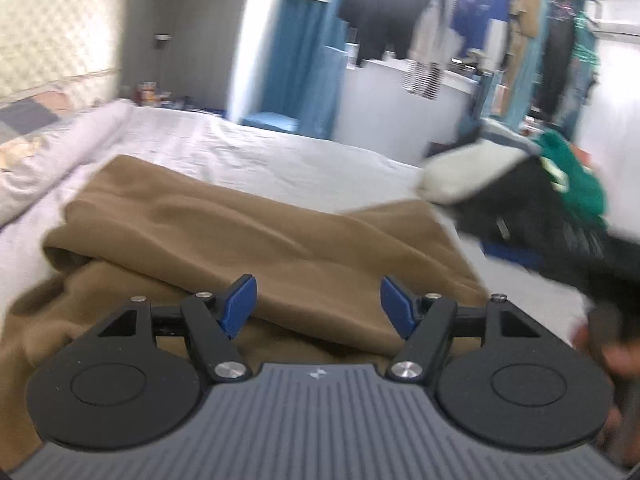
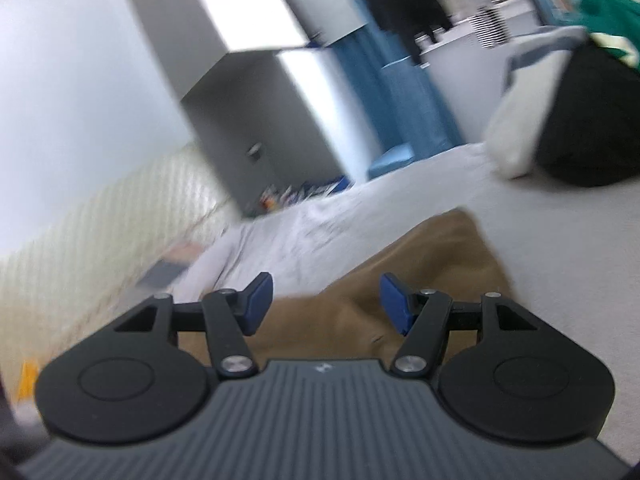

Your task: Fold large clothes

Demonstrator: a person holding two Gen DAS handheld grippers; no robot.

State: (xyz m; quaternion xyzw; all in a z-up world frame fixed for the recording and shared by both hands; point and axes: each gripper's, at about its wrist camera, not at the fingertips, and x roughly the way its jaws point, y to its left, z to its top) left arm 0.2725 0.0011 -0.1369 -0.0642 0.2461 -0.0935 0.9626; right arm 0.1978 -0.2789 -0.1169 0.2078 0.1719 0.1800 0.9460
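Note:
A large brown garment (image 1: 240, 232) lies on the bed, partly folded over itself, with a thick fold running across its middle. My left gripper (image 1: 318, 306) hovers just over its near part, jaws wide apart, and the blue pads (image 1: 240, 304) hold nothing. In the right wrist view the same brown garment (image 2: 420, 272) shows one corner reaching out onto the sheet. My right gripper (image 2: 326, 304) is above it, tilted, open and empty. Both views are blurred.
The pale bed sheet (image 1: 260, 156) spreads beyond the garment. A heap of black, white and green clothes (image 1: 520, 200) (image 2: 580, 120) sits at the right. A rolled quilt (image 1: 60, 148) lies along the left. A blurred hand (image 1: 616, 360) shows at the right edge. More clothes hang at the back.

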